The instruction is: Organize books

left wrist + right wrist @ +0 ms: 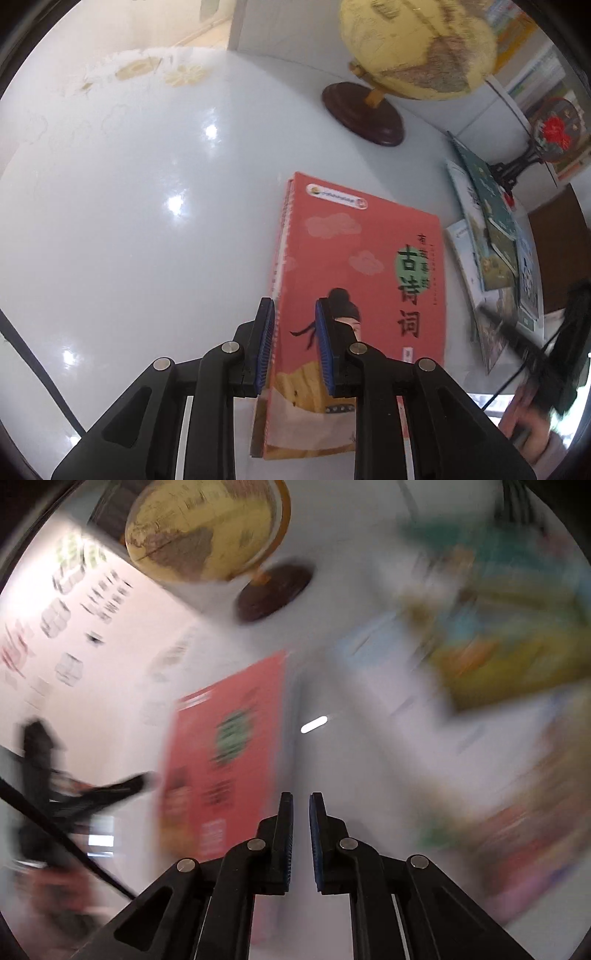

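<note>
A thick red book (362, 258) with a painted figure and large characters on its cover rests on the glossy white table (129, 221). My left gripper (293, 304) is shut on its spine edge, with the left pad beside the spine and the right pad over the cover. The right wrist view is badly blurred. There, my right gripper (301, 795) hovers over bare table just right of the red book (229, 738), its jaws nearly together with nothing between them. The left gripper (144, 779) shows there as a dark smear at the book's left edge.
A yellow globe (417, 48) on a dark round base stands behind the book. Several thin picture books (491, 236) lie fanned at the right, near a round ornament (557, 129) on a black stand. A hand (532, 432) is at the lower right.
</note>
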A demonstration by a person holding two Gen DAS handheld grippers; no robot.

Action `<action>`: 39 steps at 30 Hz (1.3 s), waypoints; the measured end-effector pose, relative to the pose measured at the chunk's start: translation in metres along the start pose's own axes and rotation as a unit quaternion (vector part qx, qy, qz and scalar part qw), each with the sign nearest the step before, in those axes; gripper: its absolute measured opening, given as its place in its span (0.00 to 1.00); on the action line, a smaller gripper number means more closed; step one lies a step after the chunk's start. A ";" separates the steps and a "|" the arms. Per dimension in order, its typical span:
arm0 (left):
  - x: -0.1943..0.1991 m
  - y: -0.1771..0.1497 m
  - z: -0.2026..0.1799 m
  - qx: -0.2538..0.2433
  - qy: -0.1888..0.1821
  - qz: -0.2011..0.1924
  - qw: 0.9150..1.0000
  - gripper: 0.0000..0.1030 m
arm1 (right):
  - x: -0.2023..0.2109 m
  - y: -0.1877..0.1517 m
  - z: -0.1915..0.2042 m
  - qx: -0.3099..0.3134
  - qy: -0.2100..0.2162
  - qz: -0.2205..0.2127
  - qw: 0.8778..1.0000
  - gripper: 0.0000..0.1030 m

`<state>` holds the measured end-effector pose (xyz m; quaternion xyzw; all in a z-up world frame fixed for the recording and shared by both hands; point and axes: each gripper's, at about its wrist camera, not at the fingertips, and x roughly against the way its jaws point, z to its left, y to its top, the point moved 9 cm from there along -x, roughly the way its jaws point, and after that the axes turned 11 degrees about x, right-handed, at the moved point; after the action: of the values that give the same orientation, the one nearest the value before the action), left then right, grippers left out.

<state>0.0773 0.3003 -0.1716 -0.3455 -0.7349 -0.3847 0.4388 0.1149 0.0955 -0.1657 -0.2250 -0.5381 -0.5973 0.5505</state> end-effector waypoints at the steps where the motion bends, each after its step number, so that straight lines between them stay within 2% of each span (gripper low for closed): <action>1: 0.004 -0.002 -0.004 -0.006 -0.002 -0.004 1.000 0.23 | 0.011 0.008 -0.013 0.027 -0.045 -0.022 0.998 0.08; 2: 0.007 -0.004 -0.006 -0.009 -0.001 -0.007 1.000 0.23 | 0.031 0.020 -0.033 0.054 -0.093 -0.059 0.992 0.08; 4: 0.008 -0.008 -0.011 -0.013 -0.001 -0.009 1.000 0.23 | 0.055 0.033 -0.067 0.069 -0.141 -0.106 0.982 0.08; 6: 0.007 -0.012 -0.014 -0.008 0.003 -0.011 1.000 0.23 | 0.072 0.045 -0.104 0.068 -0.139 -0.145 0.977 0.09; 7: 0.003 -0.014 -0.016 -0.004 0.005 -0.009 1.000 0.23 | 0.071 0.048 -0.123 0.064 -0.138 -0.137 0.979 0.09; 8: -0.001 -0.015 -0.017 0.001 0.006 -0.006 1.000 0.23 | 0.062 0.050 -0.146 0.066 -0.140 -0.109 0.982 0.09; 10: -0.009 -0.020 -0.020 0.012 0.012 0.001 1.000 0.23 | 0.050 0.055 -0.165 0.089 -0.123 -0.089 0.984 0.09; 13: -0.020 -0.031 -0.030 0.014 0.023 0.010 1.000 0.23 | 0.036 0.073 -0.197 0.116 -0.089 -0.091 0.985 0.09; 17: -0.022 -0.047 -0.042 0.009 0.038 0.008 0.999 0.23 | 0.034 0.085 -0.227 0.126 -0.087 -0.097 0.983 0.09; 19: -0.021 -0.055 -0.046 0.010 0.042 0.011 0.999 0.23 | 0.033 0.090 -0.237 0.130 -0.116 -0.091 0.981 0.10; 21: -0.020 -0.060 -0.049 0.012 0.046 0.008 0.999 0.23 | 0.029 0.094 -0.237 0.128 -0.117 -0.089 0.981 0.10; 24: -0.020 -0.064 -0.052 0.013 0.054 0.015 0.998 0.23 | 0.027 0.094 -0.230 0.155 -0.152 -0.099 0.971 0.09; 31: -0.016 -0.074 -0.068 0.012 0.047 0.018 0.999 0.23 | 0.028 0.091 -0.226 0.145 -0.162 -0.100 0.971 0.09; 35: -0.011 -0.078 -0.077 0.004 0.046 0.015 0.999 0.23 | 0.028 0.087 -0.218 0.164 -0.173 -0.098 0.966 0.09; 37: -0.007 -0.077 -0.081 0.005 0.046 0.013 0.999 0.23 | 0.028 0.088 -0.219 0.155 -0.158 -0.092 0.971 0.10; 39: 0.000 -0.074 -0.082 0.003 0.051 0.004 0.999 0.23 | 0.030 0.086 -0.216 0.123 -0.113 -0.073 0.983 0.10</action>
<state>0.0458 0.1950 -0.1654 -0.3273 -0.7113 -0.3979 0.4781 0.2532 -0.0936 -0.1752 -0.1822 -0.6811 -0.5357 0.4647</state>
